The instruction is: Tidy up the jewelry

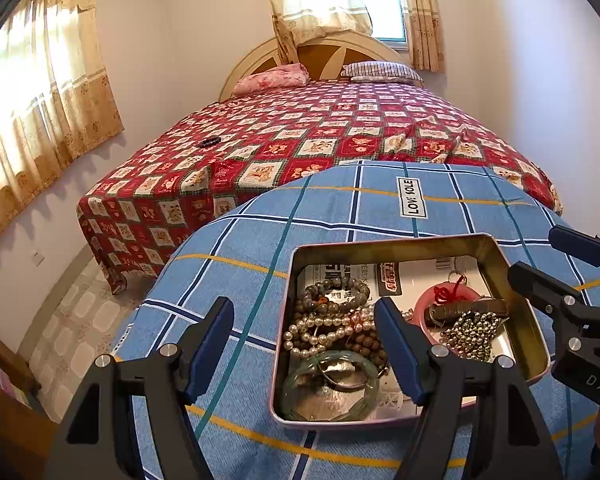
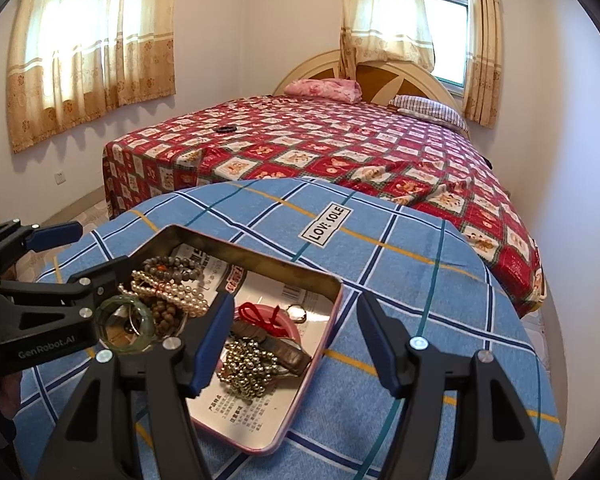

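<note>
An open metal tin [image 1: 392,242] [image 2: 260,254] sits on the blue checked cloth. At its left lie a pearl bracelet [image 1: 320,326] [image 2: 176,292], a grey bead bracelet [image 1: 336,292] [image 2: 172,266] and a green jade bangle [image 1: 332,384] [image 2: 124,322]. On the right are metal ball beads [image 1: 472,334] [image 2: 248,364], a brown wooden bar [image 1: 464,308] [image 2: 284,346] and a red cord [image 1: 446,294] [image 2: 260,316] on a pink dish. My left gripper [image 1: 304,312] [image 2: 98,246] is open astride the tin's left wall. My right gripper [image 2: 296,304] [image 1: 536,254] is open astride the right wall. Neither holds anything.
The cloth-covered round table [image 1: 260,240] [image 2: 420,280] bears a "LOVE SOLE" label [image 1: 411,197] [image 2: 326,224]. Behind it stands a bed with a red patterned cover [image 1: 340,128] [image 2: 340,148], where a dark bead bracelet [image 1: 209,142] [image 2: 225,129] lies. Floor drops off to the left.
</note>
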A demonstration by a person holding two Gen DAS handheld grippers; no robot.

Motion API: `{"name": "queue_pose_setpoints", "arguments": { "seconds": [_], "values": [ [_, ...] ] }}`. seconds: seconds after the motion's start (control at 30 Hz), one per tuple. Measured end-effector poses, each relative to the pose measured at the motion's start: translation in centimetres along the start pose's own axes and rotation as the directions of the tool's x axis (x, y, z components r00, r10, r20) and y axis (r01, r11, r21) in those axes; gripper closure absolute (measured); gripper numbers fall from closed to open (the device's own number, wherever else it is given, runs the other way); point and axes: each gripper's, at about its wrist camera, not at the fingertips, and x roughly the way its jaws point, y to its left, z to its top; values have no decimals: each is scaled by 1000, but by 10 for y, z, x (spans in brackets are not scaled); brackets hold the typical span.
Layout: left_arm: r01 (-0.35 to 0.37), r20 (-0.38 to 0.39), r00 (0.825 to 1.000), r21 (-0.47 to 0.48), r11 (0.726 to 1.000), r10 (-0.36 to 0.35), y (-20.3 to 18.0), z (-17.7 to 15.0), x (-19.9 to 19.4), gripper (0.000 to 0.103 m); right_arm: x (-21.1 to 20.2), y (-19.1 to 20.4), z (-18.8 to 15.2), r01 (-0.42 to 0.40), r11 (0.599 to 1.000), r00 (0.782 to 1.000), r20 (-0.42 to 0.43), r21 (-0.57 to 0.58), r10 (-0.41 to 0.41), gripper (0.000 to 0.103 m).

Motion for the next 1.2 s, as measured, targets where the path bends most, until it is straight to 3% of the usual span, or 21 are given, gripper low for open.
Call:
{"name": "queue_pose_setpoints", "arguments": {
  "seconds": [1.2],
  "values": [
    [-1, -13, 1000, 12, 1000, 1, -2, 2, -1, 30, -4, 0, 1, 4, 1000, 1000, 8, -4, -4, 32]
  ]
}}
